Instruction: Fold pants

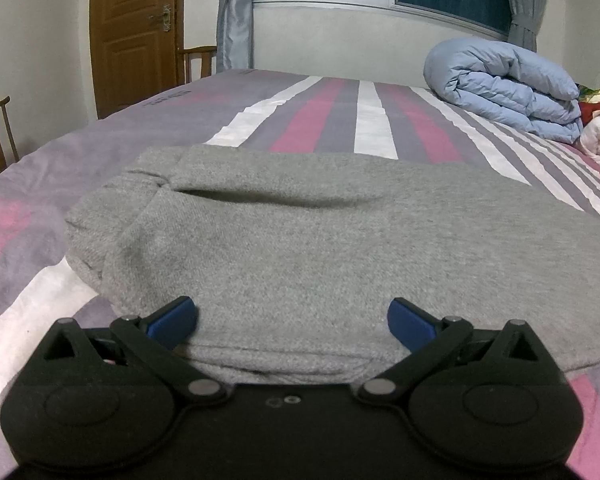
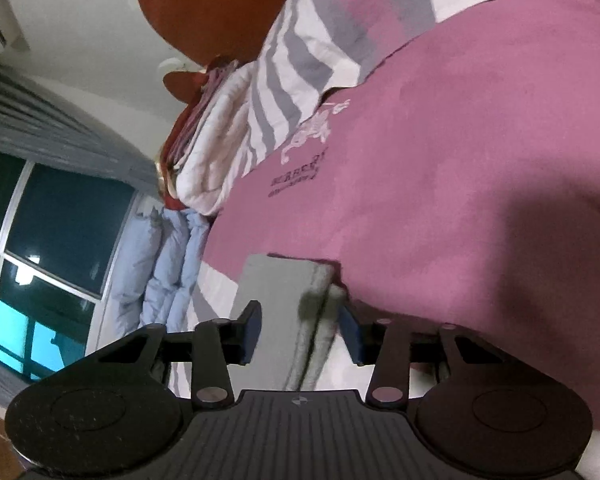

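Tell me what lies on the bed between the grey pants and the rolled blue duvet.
Nothing: the left wrist view shows bare striped bedsheet between the grey pants and the blue duvet.

Grey pants (image 1: 300, 232); pink-grey-white striped bedsheet (image 1: 312, 120); light-blue quilt (image 1: 508, 88); brown door (image 1: 132, 32).

The folded grey pants (image 1: 308, 240) are a soft, matt knit cloth with a fine fuzzy nap. Under them the striped pink, white and grey bedsheet (image 1: 372, 120) is smooth matt woven cloth, lightly creased. On the far right, the pale blue rolled duvet (image 1: 508, 88) is puffy quilted fabric with a faint sheen. The left gripper (image 1: 292, 320) is matt black plastic with dull metal pivot pins and blue pads (image 1: 172, 320) of smooth plastic. The brown door (image 1: 132, 32) on the far left is semi-gloss panelled wood.
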The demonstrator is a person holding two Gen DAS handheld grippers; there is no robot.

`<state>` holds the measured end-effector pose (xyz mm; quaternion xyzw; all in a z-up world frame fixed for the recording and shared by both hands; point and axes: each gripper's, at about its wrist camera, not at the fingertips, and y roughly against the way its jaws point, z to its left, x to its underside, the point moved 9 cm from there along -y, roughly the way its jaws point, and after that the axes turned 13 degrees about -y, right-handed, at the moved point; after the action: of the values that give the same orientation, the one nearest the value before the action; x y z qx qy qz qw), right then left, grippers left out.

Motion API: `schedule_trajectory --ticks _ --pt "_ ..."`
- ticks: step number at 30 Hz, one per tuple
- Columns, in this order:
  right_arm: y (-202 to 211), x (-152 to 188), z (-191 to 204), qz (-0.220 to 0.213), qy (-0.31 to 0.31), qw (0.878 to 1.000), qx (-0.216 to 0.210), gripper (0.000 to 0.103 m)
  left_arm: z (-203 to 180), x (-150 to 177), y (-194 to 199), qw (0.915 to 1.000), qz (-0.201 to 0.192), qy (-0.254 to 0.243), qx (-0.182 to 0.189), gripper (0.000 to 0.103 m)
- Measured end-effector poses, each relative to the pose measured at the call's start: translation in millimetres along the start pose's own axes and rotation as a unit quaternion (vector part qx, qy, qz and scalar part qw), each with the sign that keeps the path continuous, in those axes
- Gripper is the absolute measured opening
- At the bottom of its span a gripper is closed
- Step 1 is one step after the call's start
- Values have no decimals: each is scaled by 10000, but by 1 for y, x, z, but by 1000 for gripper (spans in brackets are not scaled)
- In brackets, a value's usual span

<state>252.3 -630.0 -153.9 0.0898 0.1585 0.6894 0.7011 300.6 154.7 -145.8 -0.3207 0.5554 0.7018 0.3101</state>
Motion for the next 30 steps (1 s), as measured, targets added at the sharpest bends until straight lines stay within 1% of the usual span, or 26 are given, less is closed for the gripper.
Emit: schedule_trajectory --ticks 1,3,5,7,9,10,11,12,13,14,16,18,19,20,21,22,24,27,30 --pt "4 1 0 -9 -22 10000 -93 29 0 0 0 10000 -1 -3 -3 97" --pt "3 3 3 65 7 9996 -256 29 0 0 0 10000 -1 -6 -3 97" --pt "-3 3 4 146 3 9995 -276 29 0 0 0 10000 -2 -5 -3 97" --pt "-12 5 6 229 59 9995 -226 29 0 0 0 10000 0 -4 -5 97" --pt "-24 7 5 365 97 9993 -54 29 0 0 0 10000 0 -5 -8 97" --pt "-31 9 7 459 206 9987 31 25 0 0 0 10000 1 -5 -11 97" --pt "-35 11 11 522 361 9979 130 6 0 0 0 10000 -1 -5 -10 97" --pt "-35 12 16 525 448 9975 121 5 0 0 0 10000 -2 -5 -8 97" --pt "-29 12 24 482 376 9980 -176 5 0 0 0 10000 -3 -6 -7 97" --pt "-23 12 30 423 358 9979 -342 5 0 0 0 10000 -3 -9 -6 97" --pt "-24 14 28 413 533 9976 -169 5 0 0 0 10000 2 -3 -11 97" --pt "-32 13 13 637 417 9970 122 6 0 0 0 10000 7 -7 -21 97" --pt "-28 9 10 618 349 9975 63 6 -1 0 0 10000 2 -13 -18 97" --pt "-18 5 11 498 406 9979 -91 6 0 1 0 10000 -6 -11 -7 97" --pt "-9 1 11 369 486 9981 -120 6 0 1 0 10000 -11 -5 2 97" --pt "-3 0 7 363 457 9983 -77 6 0 1 0 10000 -13 -1 4 97" --pt "-1 0 -3 480 374 9981 12 6 0 1 0 10000 -11 4 -12 97" --pt "-10 5 -13 678 355 9969 177 6 0 0 0 10000 -11 -3 -14 97" --pt "-17 3 -16 613 102 9981 53 6 0 0 0 10000 -12 -4 -3 97"
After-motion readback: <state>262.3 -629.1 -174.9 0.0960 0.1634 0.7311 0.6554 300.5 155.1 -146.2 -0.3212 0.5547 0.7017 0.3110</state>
